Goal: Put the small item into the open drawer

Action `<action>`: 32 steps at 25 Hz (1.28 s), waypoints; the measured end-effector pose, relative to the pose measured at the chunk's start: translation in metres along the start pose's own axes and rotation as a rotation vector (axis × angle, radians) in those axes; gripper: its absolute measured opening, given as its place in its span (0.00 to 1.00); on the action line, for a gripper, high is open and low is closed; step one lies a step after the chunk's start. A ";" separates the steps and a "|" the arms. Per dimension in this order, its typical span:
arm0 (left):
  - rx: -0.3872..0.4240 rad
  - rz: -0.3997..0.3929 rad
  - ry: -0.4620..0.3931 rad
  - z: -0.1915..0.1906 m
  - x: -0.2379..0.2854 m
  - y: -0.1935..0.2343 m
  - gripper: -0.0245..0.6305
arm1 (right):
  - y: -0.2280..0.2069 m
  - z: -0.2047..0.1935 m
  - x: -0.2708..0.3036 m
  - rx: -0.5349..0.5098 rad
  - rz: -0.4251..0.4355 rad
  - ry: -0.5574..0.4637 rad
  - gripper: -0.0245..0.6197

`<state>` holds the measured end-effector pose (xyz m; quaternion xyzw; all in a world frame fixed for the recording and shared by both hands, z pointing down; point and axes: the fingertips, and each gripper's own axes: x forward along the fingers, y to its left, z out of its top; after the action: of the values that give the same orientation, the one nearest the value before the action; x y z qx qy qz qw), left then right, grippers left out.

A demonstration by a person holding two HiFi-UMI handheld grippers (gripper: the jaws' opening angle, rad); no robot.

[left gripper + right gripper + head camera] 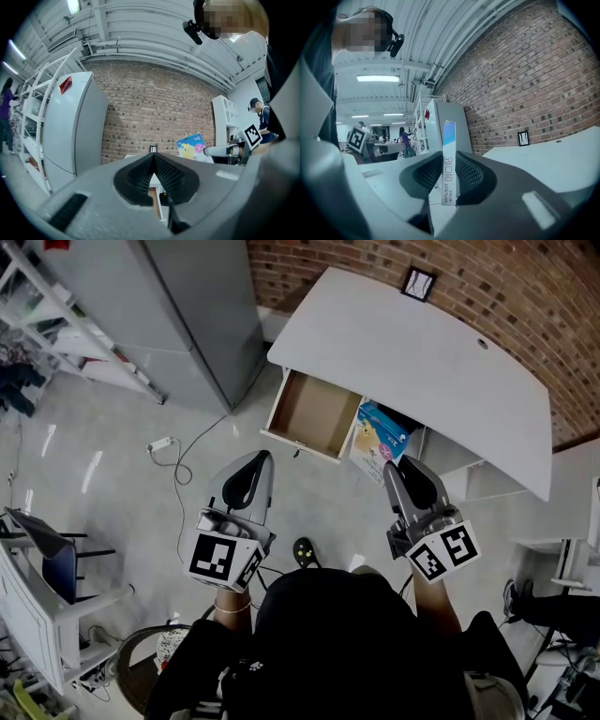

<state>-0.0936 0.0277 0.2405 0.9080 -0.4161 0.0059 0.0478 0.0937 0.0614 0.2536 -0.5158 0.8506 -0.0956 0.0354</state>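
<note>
In the head view, the open drawer (314,411) juts out from under the left end of the white desk (412,362), and its brown inside shows nothing in it. My right gripper (392,465) is shut on a thin blue and yellow box (380,435), held just right of the drawer. In the right gripper view the box (449,140) stands edge-on between the jaws of the right gripper (450,161). My left gripper (263,457) hangs below and left of the drawer. Its jaws meet at the tips in the left gripper view (153,157) with nothing between them.
A tall grey cabinet (187,306) stands left of the desk against the brick wall (375,259). A cable with a plug (173,451) lies on the floor near the drawer. A small framed picture (418,282) sits at the desk's far edge. A chair (47,554) stands at the left.
</note>
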 end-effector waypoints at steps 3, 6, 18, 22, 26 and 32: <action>-0.007 -0.003 -0.001 -0.001 -0.001 0.010 0.03 | 0.004 -0.003 0.009 -0.006 -0.005 0.008 0.18; -0.016 -0.003 0.001 -0.004 -0.001 0.015 0.03 | 0.004 -0.007 0.014 -0.010 -0.007 0.024 0.18; -0.021 0.036 0.022 -0.014 0.012 0.030 0.03 | -0.023 -0.015 0.045 -0.028 0.020 0.059 0.18; -0.016 0.069 0.022 -0.009 0.024 0.045 0.03 | -0.033 -0.012 0.070 -0.042 0.050 0.065 0.18; -0.029 0.098 0.025 -0.010 0.043 0.062 0.03 | -0.043 -0.013 0.092 -0.038 0.076 0.083 0.18; -0.051 0.117 0.046 -0.022 0.073 0.079 0.03 | -0.066 -0.025 0.120 -0.026 0.093 0.122 0.18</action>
<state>-0.1053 -0.0764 0.2725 0.8802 -0.4675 0.0189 0.0801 0.0917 -0.0715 0.2960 -0.4693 0.8754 -0.1140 -0.0190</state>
